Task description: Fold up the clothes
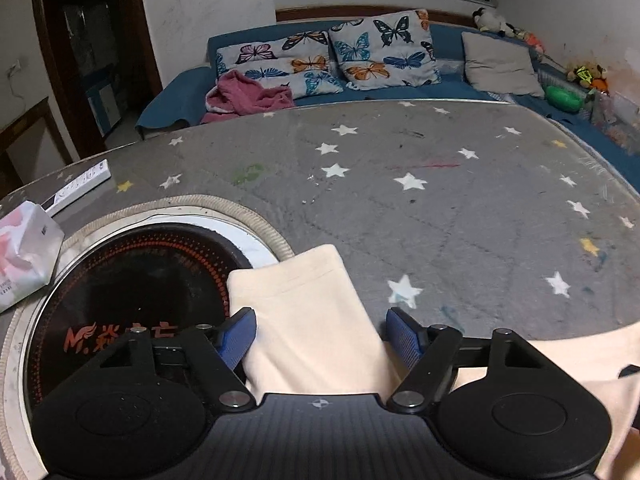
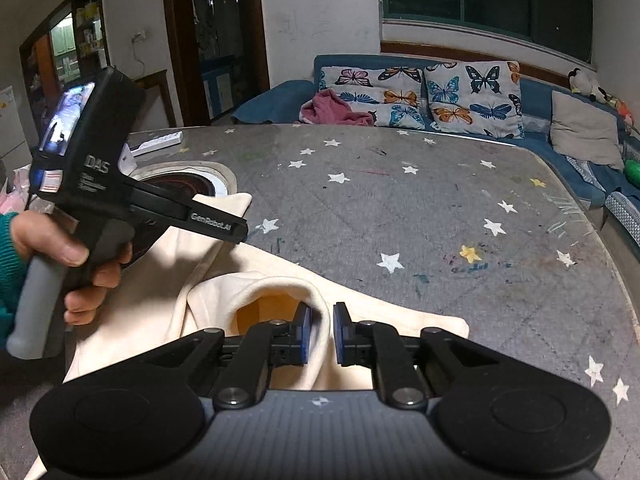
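Blue ribbed right fingers point(image 2: 321, 334) pinch soft cream garment's point(image 2: 256, 292) collar; left gripper point(image 1: 320, 334) wide over its sleeve point(image 1: 304, 304).

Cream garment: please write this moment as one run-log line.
cream cotton garment on grey star tablecloth | left tongs open over sleeve | right tongs pinching collar

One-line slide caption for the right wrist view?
Right gripper pinches cream garment collar on star-patterned table.
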The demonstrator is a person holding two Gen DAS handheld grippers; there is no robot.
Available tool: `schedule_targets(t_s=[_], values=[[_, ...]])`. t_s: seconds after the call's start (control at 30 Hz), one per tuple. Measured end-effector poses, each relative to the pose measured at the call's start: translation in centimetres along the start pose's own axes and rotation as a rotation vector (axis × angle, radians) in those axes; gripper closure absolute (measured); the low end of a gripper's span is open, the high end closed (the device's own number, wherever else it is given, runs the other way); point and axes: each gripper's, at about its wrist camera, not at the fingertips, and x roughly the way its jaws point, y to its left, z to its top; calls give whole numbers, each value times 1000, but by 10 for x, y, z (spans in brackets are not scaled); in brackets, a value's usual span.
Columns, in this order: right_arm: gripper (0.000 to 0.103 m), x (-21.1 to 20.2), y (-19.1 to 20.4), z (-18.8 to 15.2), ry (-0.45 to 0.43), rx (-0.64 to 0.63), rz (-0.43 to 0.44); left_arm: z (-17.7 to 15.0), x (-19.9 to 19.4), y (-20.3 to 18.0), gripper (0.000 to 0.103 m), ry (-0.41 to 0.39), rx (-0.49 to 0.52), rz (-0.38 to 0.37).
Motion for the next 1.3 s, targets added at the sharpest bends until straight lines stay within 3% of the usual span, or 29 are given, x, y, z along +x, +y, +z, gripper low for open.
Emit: schedule_targets(t_s=[0.1, 0.17, 0.23, 0.47, 0.7, 0.9, 1.03, 1.1, 1.17, 1.27, 1.3], values=[[92, 2, -1, -1, -4, -3, -7, 2, 0, 4, 54, -8, 0, -11], [97, 0, -3, -1, -14, 2, -13, 3, 0, 8, 85, -13, -4, -10], [98, -5, -6, -1, -29, 13, -19, 1, -2, 18, 93, -19, -20, -11], [100, -34, -15, -7, -89, 48, -86, -14, -40, 51, 96, -73, -87, -5], [100, -85, -32, -26, -152, 106, -189, -49, -115, 109, 97, -166, -191, 19], [100, -132, -58, -57, -191, 207, -298, -102, -168, 159, 97, -196, -256, 116], [99, -148, -78, -82, -168, 282, -364, -139, -197, 189, 97, -185, -305, 196], [93, -151, -88, -94, -145, 322, -383, -156, -204, 201, 97, -160, -333, 214], [76, -152, -96, -109, -116, 362, -400, -170, -206, 209, 97, -128, -345, 230], [61, -153, -105, -128, -86, 400, -430, -184, -200, 215, 97, -75, -362, 240], [60, -154, -108, -132, -79, 414, -437, -189, -197, 217, 97, -56, -369, 237]])
